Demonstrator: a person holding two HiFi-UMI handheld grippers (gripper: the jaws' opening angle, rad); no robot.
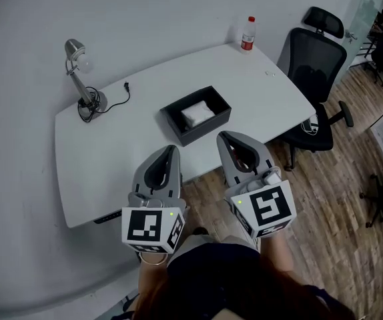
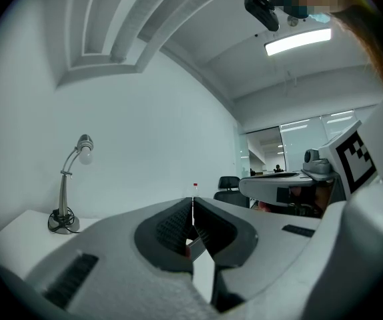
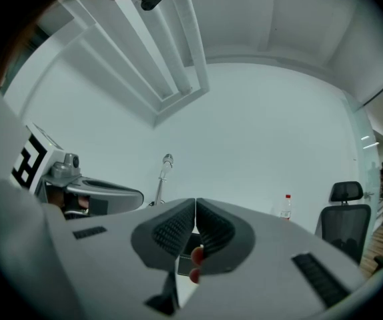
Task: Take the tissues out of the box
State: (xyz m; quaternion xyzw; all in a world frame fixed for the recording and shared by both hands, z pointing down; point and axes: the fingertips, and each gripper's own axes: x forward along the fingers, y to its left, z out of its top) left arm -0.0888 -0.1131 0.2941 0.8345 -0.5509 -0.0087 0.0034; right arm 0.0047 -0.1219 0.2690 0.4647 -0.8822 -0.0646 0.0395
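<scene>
The tissues (image 1: 197, 114) are lying as a white wad inside the open black box (image 1: 208, 132), which is sitting on the white table (image 1: 111, 155) just ahead of both sets of tips and roughly between them; from the head view it is too small to tell whether the wad is a folded stack or loose sheets. The left gripper (image 1: 171, 149) is hovering over the near table edge with its jaws pressed together and nothing between them, and the right gripper (image 1: 221, 136) is hanging beside it, a little nearer the box, its jaws likewise closed on nothing. Farther out, a desk lamp (image 1: 78, 72) is standing well ahead and to the left of the left tips, a bottle (image 1: 247, 33) is standing far beyond the right tips at the table's back edge, and an office chair (image 1: 315, 65) is waiting off to the right. The likely trouble is arriving with closed jaws, which would only be pushing the wad down. A light box on a smooth top may also be sliding or lifting with the tissues unless the other gripper is pinning it, and a shallow pinch may be tearing off a single sheet.
</scene>
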